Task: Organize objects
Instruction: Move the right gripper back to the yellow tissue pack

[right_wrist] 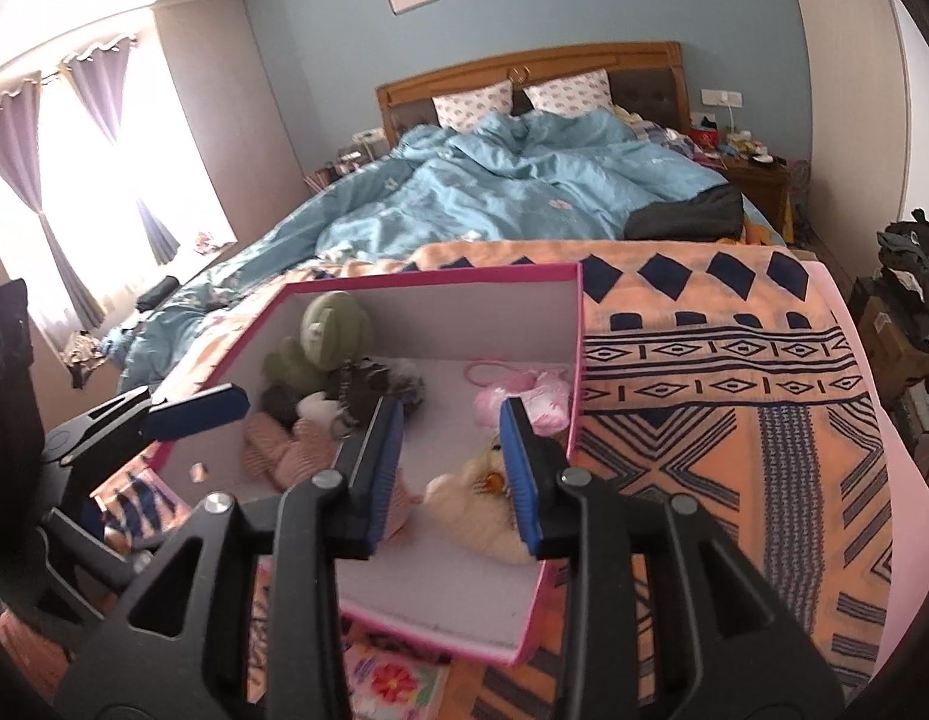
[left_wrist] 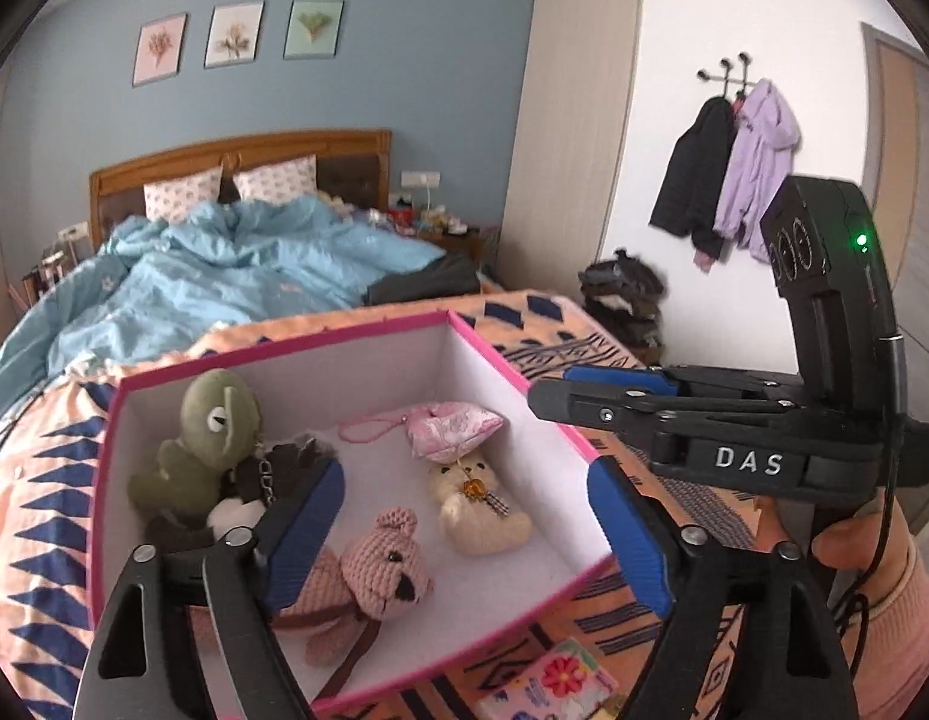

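A pink-edged box (left_wrist: 344,372) with a white inside sits on an orange patterned blanket (right_wrist: 734,360) at the foot of a bed. Inside it lie 5 soft toys that can be told apart. A green plush (left_wrist: 206,438) leans in the far left corner, against a dark furry toy (left_wrist: 278,468). A pink fabric pouch (left_wrist: 452,429) with a looped cord lies near the far right wall. Just in front of it lies a cream bear (left_wrist: 479,507), on its back. A pink knitted bear (left_wrist: 368,582) lies nearest the front, towards the left.

The left gripper (left_wrist: 470,540) hovers over the front of the box with its jaws spread wide and nothing between the pads (the knitted bear lies below and between them, untouched). One blue pad (left_wrist: 308,534) shows over the toys at the left, the other over the box's right wall.

The right gripper (right_wrist: 452,474) is open only part way, with a clear gap between its blue pads, and it holds nothing. The cream bear lies beneath it on the box floor. In the left wrist view this gripper reaches in from the right over the box's right rim, held by a hand (left_wrist: 854,546) in a pink sleeve.

A flowered packet (left_wrist: 554,684) lies on the blanket just in front of the box.
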Action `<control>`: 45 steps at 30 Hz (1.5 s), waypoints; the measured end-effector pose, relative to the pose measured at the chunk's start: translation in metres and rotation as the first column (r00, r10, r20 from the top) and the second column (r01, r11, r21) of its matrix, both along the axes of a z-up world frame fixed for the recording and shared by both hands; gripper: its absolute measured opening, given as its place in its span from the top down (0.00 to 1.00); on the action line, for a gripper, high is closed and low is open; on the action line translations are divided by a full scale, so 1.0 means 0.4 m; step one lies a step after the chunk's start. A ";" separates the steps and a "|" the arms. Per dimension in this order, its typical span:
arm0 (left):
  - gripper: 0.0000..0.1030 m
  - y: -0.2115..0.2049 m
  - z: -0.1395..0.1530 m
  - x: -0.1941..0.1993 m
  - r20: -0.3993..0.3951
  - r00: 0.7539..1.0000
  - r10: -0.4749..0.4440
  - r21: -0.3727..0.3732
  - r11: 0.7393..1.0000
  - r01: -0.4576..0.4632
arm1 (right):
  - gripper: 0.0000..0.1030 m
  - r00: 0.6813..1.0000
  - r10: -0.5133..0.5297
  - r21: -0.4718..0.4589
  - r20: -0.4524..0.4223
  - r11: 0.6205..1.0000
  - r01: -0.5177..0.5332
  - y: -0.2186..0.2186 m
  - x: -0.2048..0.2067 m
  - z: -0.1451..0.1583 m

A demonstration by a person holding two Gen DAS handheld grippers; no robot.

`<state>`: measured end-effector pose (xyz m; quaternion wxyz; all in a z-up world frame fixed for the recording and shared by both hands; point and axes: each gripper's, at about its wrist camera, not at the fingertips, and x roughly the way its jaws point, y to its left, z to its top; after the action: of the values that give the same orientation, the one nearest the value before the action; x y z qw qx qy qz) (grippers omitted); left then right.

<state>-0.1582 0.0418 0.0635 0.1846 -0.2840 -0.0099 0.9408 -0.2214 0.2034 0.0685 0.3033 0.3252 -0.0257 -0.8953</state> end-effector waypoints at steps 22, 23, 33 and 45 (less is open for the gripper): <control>0.00 -0.023 -0.079 0.248 -0.058 0.994 0.090 0.027 0.996 -0.089 | 0.41 0.996 0.091 -0.041 -0.021 0.995 -0.092 0.047 0.273 -0.077; 0.00 -0.023 -0.085 0.251 -0.054 0.994 0.092 0.024 0.996 -0.091 | 0.41 0.996 0.089 -0.043 -0.013 0.995 -0.090 0.050 0.278 -0.086; 0.00 -0.033 -0.170 0.280 0.044 0.995 0.084 0.041 0.995 -0.086 | 0.41 0.991 0.080 -0.034 0.105 0.996 -0.077 0.072 0.308 -0.188; 0.17 0.010 -0.277 0.279 0.201 0.980 0.013 0.031 0.999 -0.020 | 0.41 0.969 0.068 -0.041 0.238 0.997 -0.060 0.086 0.329 -0.293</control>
<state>-0.0467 0.0460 -0.0471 0.1794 -0.3743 -0.0465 0.9086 -0.0896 0.2379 -0.0488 0.3320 0.4260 -0.0667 -0.8389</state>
